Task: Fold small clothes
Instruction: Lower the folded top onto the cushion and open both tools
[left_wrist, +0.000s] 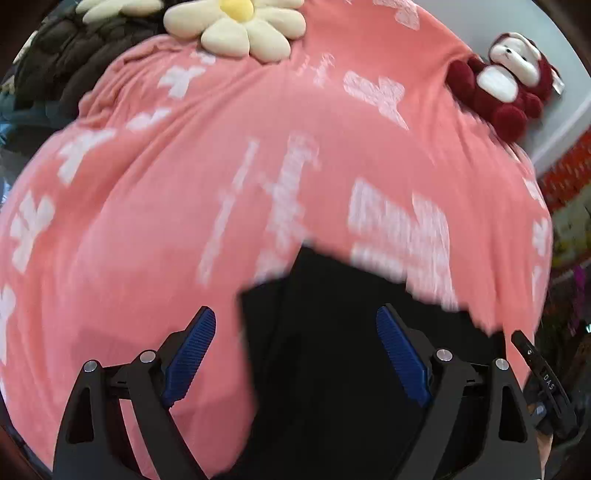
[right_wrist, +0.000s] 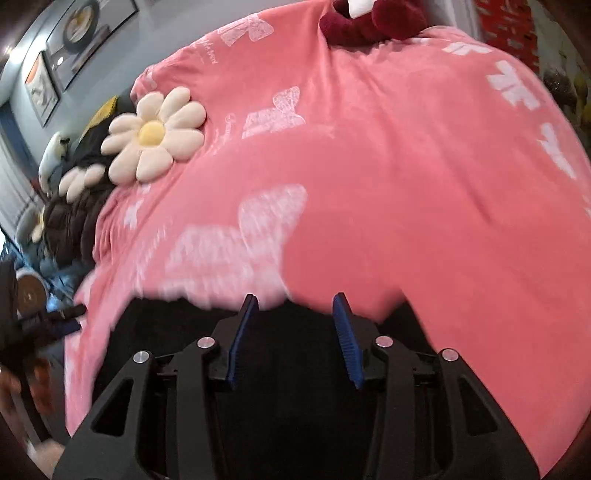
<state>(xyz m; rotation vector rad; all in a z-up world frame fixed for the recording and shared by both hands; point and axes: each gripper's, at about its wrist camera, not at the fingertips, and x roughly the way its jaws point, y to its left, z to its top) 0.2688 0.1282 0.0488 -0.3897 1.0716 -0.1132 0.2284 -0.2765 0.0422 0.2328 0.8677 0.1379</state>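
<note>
A black garment (left_wrist: 314, 369) lies flat on a pink blanket (left_wrist: 147, 221) with white bow prints. My left gripper (left_wrist: 299, 332) hangs over the garment's upper left corner. Its blue pads (left_wrist: 195, 350) stand wide apart and press on nothing, so it is open. In the right wrist view the same black garment (right_wrist: 166, 325) fills the lower part of the picture. My right gripper (right_wrist: 295, 306) is over its far edge, jaws partly apart, with no cloth pinched between the pads (right_wrist: 347, 332). The left gripper's tip (right_wrist: 62, 321) shows at the left edge of that view.
A cream daisy cushion (left_wrist: 236, 29) (right_wrist: 153, 134) lies at the blanket's far side beside a dark brown quilted jacket (left_wrist: 74, 55) (right_wrist: 70, 221). A red plush monkey (left_wrist: 506, 85) (right_wrist: 369, 22) sits at the far right corner. Framed pictures (right_wrist: 74, 37) hang on the wall.
</note>
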